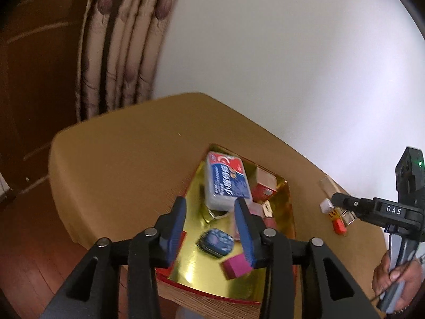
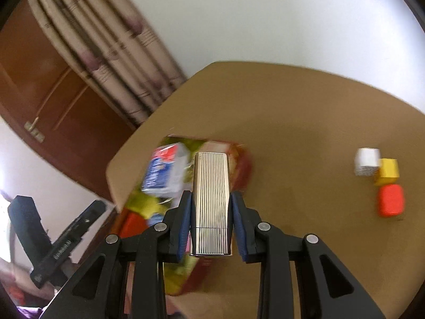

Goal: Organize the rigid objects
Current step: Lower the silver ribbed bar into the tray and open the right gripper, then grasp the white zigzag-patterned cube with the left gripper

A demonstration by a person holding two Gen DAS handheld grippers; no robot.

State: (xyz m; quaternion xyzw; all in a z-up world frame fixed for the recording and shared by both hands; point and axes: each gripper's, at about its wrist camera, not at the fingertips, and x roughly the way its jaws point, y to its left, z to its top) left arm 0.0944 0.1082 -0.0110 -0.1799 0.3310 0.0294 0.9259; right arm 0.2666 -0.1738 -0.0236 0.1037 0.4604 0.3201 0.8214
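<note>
Looking along the left gripper (image 1: 209, 210), its blue pads stand half apart with nothing between them, poised over the gold-lined tray (image 1: 281, 202) on the tan table (image 1: 119, 159). Inside lie a blue-and-white packet (image 1: 225, 183), a small blue patterned tin (image 1: 215, 242), a magenta block (image 1: 236, 265) and some reddish boxes (image 1: 263, 186). At right, the other tool, gripped by a hand (image 1: 395, 276), hovers near loose blocks.

From the right wrist, the right gripper (image 2: 209, 212) is clamped narrow on a ribbed silver lighter (image 2: 211, 202), held lengthwise, above the blurred tray (image 2: 239, 159). A white cube (image 2: 368, 160), a yellow cube (image 2: 389, 170) and an orange block (image 2: 390, 203) sit touching, well apart on the table.

I judge the step to be carrying the lighter to the tray. Done well, it goes down flat into bare gold floor, clear of the packet, released low so nothing skids; the left tool should stay out of the path.
</note>
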